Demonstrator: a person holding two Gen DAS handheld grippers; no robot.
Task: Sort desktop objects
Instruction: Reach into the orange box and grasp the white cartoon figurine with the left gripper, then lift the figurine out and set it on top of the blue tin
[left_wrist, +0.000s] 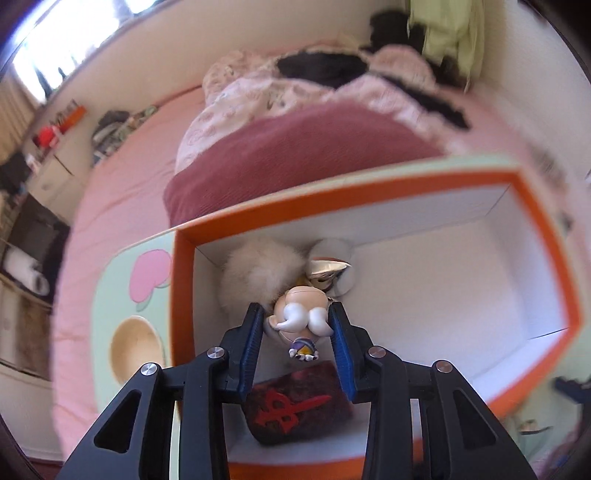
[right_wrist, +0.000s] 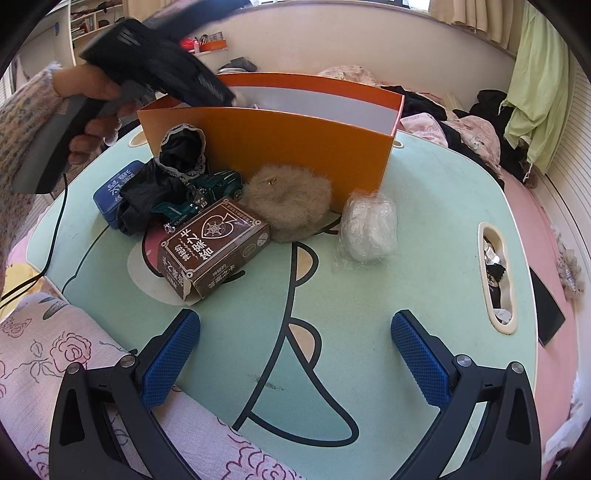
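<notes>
Orange box (right_wrist: 273, 144), far on the table (right_wrist: 424, 258), already holds 3 items while the left gripper (left_wrist: 298, 325) pinches a small figurine (left_wrist: 301, 319) inside it; right gripper (right_wrist: 295, 354) spread, empty; card box (right_wrist: 212, 245), fur pouch (right_wrist: 288, 199), toy car (right_wrist: 207, 192) remain outside.

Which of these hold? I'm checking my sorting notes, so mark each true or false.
1. The left gripper holds a small figurine over the orange box. True.
2. The right gripper grips the brown card box. False: its jaws stand open and empty above the table.
3. A dark red block lies inside the orange box. True.
4. The green toy car is inside the orange box. False: it sits on the table, outside.
</notes>
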